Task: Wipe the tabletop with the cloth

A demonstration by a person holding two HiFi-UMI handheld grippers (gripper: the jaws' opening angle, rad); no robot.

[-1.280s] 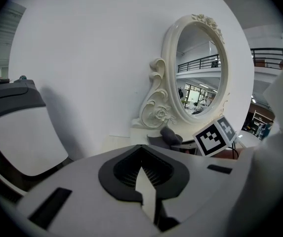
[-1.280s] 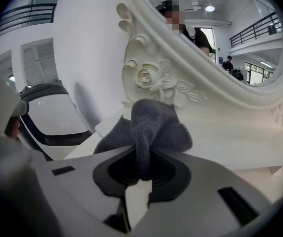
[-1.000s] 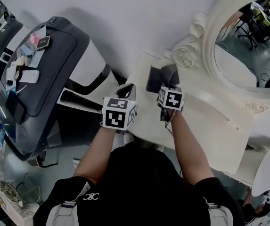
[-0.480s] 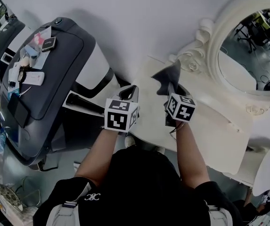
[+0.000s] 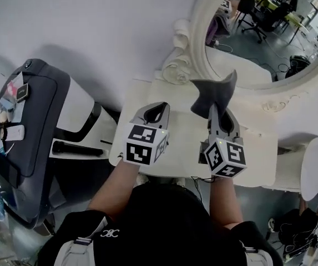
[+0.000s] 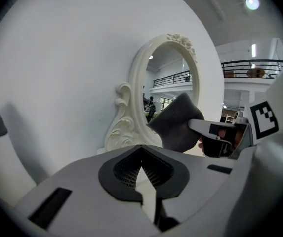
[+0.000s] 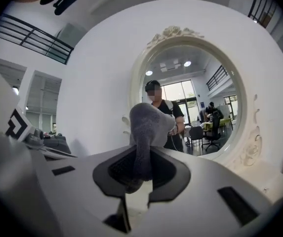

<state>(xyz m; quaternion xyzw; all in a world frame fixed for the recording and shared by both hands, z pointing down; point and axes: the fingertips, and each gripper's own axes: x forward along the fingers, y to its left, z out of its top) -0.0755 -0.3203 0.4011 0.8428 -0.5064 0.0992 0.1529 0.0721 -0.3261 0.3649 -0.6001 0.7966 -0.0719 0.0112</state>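
**Jaws.** The right gripper (image 5: 218, 111) is closed on the cloth (image 5: 216, 91), pinching a gathered fold at its lower end. The left gripper (image 5: 154, 112) has its jaws drawn together to a thin slit and holds nothing (only pale table shows through the gap in its own view).

**Position.** The cloth is off the tabletop (image 5: 183, 148). It is held up over the far part of the tabletop, in front of the lower rim of the mirror (image 5: 258, 26). It projects past the right jaw tips toward the far side, so its long axis runs near to far, in line with that gripper. The surface to be wiped lies below it and to its near side. Only the right gripper has the cloth. The left gripper sits just to the left, apart from it.

**Materials.**
- **Cloth:** dark grey, soft and fuzzy, limp. It bunches into a rounded lobe above the jaws in the right gripper view (image 7: 148, 125) and flares to two points in the head view.
- **Tabletop:** cream-white, smooth and hard, with a rounded near-left corner.
- **Mirror:** oval glass in a thick white carved frame (image 5: 178, 65) with scrollwork.

**Assessment.** Wiping does not appear to be under way. The next move calls for lowering the cloth until it lies against the surface. Little cloth extends past the jaws, so the tips may scrape the top, and the frame stands close on the far side.
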